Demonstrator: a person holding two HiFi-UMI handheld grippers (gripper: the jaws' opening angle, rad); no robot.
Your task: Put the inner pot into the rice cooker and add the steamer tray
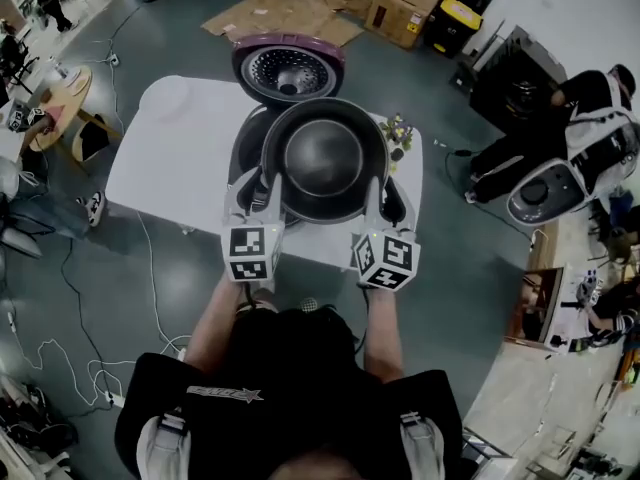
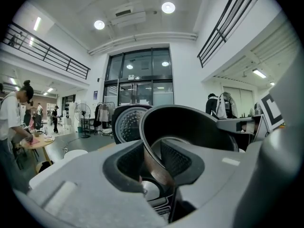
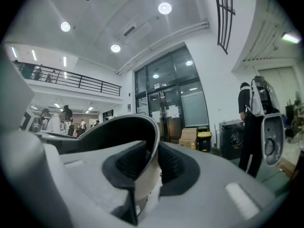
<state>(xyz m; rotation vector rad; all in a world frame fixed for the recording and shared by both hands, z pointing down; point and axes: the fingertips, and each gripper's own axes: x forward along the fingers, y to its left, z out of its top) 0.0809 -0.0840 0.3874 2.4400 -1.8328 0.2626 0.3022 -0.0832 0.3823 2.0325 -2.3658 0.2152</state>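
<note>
The dark inner pot (image 1: 322, 158) hangs over the open rice cooker (image 1: 246, 146), whose purple-rimmed lid (image 1: 288, 70) stands up behind it. My left gripper (image 1: 250, 184) is shut on the pot's left rim and my right gripper (image 1: 392, 190) is shut on its right rim. In the left gripper view the pot's wall (image 2: 190, 125) runs between the pads of the left gripper (image 2: 154, 163), with the lid (image 2: 126, 122) beyond. The right gripper view shows the rim (image 3: 118, 129) pinched in the right gripper (image 3: 149, 167). The cooker's cavity is mostly hidden under the pot.
The cooker stands on a white table (image 1: 180, 138) with a small bunch of flowers (image 1: 398, 133) at its right. Cardboard boxes (image 1: 405, 3) lie on the floor behind. A person (image 1: 590, 118) works at the right, and cables trail at the left.
</note>
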